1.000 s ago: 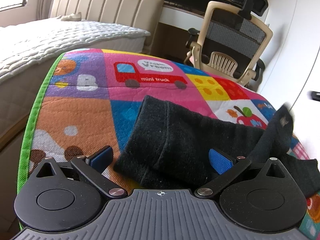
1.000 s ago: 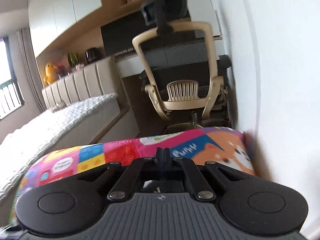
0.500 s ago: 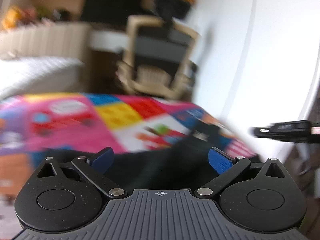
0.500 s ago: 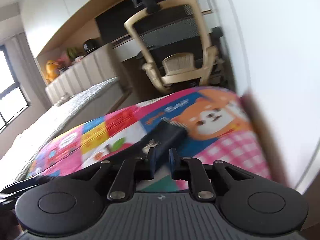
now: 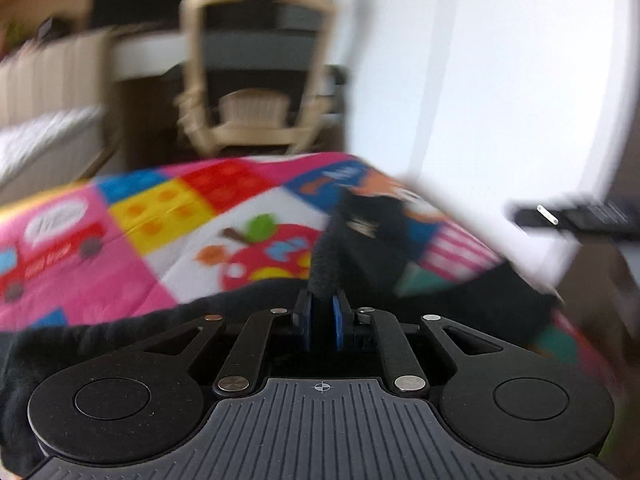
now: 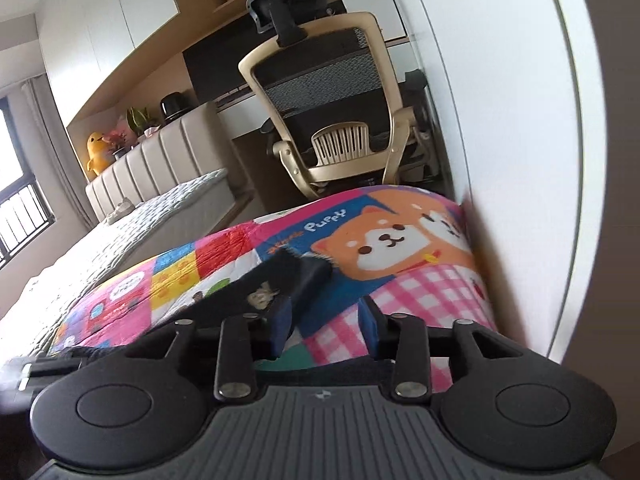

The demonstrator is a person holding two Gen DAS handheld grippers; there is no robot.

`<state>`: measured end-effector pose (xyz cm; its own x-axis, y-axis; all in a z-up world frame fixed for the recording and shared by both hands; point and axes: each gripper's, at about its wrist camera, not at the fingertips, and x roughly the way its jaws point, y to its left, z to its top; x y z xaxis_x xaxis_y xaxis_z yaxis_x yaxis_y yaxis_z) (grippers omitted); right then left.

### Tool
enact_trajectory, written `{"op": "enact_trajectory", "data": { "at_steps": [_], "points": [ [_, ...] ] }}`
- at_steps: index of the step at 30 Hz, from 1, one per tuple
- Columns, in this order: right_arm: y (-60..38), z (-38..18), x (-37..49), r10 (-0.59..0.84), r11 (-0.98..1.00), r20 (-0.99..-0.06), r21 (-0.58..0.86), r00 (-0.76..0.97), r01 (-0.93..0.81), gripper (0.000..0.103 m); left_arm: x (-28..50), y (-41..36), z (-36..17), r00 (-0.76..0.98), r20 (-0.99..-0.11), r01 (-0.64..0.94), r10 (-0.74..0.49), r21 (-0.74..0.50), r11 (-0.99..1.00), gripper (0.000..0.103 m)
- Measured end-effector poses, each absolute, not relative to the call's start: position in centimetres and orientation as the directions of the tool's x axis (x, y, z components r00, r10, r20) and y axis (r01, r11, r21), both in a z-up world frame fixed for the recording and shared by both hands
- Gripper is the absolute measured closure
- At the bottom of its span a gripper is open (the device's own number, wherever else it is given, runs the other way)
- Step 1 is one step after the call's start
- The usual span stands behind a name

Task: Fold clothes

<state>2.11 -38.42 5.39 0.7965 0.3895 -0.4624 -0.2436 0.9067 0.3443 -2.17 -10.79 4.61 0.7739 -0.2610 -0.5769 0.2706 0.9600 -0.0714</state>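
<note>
A black garment (image 5: 372,236) lies across the colourful play mat (image 5: 132,256). In the left wrist view my left gripper (image 5: 320,312) is shut on a raised fold of the black cloth, which spreads to both sides below the fingers. In the right wrist view one end of the garment (image 6: 292,276) with a pale label lies on the mat, just ahead of the left blue pad (image 6: 280,320). My right gripper (image 6: 325,318) has its jaws opening, with only the pink checked mat showing between them. The right gripper (image 5: 572,216) also appears at the right edge of the left wrist view.
A beige office chair (image 6: 332,120) stands beyond the mat's far edge. A white wall (image 6: 500,120) runs close along the mat's right side. A bed (image 6: 132,224) with a padded headboard lies to the left. My left gripper's edge (image 6: 44,368) shows at lower left.
My left gripper swung right along the garment and shut on a fold of black cloth. My right gripper came down over the mat, parted its jaws and let the garment's end go.
</note>
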Motion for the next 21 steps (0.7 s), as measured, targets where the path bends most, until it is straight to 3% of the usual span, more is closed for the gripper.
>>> {"op": "enact_trajectory", "data": {
  "at_steps": [3,9,13,16,20,21],
  "points": [
    [-37.5,5.5,2.6,0.394,0.907,-0.464,0.337,0.793,-0.254,0.054,-3.4,-11.7,3.2,0.730,-0.617,0.316,-0.294,-0.075,0.946,0.086],
    [-31.5,6.1,5.6,0.403,0.915,-0.482,0.222,0.778,-0.336,0.053,-4.1,-11.3,1.1,0.721,-0.625,0.296,-0.301,-0.115,0.948,0.082],
    [-25.4,5.1,9.1,0.353,0.924,-0.547,0.076,0.759,-0.375,0.060,-4.5,-11.6,0.6,0.739,-0.604,0.310,-0.298,-0.087,0.947,0.076],
    [-22.5,3.7,11.7,0.320,0.927,-0.607,0.044,0.727,-0.371,0.063,-5.5,-12.1,0.6,0.755,-0.582,0.329,-0.302,-0.061,0.942,0.067],
    [-20.5,1.4,14.4,0.300,0.927,-0.687,0.047,0.662,-0.372,0.064,-5.4,-11.7,0.5,0.753,-0.570,0.335,-0.329,-0.098,0.937,0.064],
    [-20.3,1.1,14.4,0.285,0.927,-0.681,0.017,0.674,-0.375,0.072,-5.3,-11.4,0.4,0.750,-0.567,0.335,-0.340,-0.118,0.935,0.064]
  ]
}}
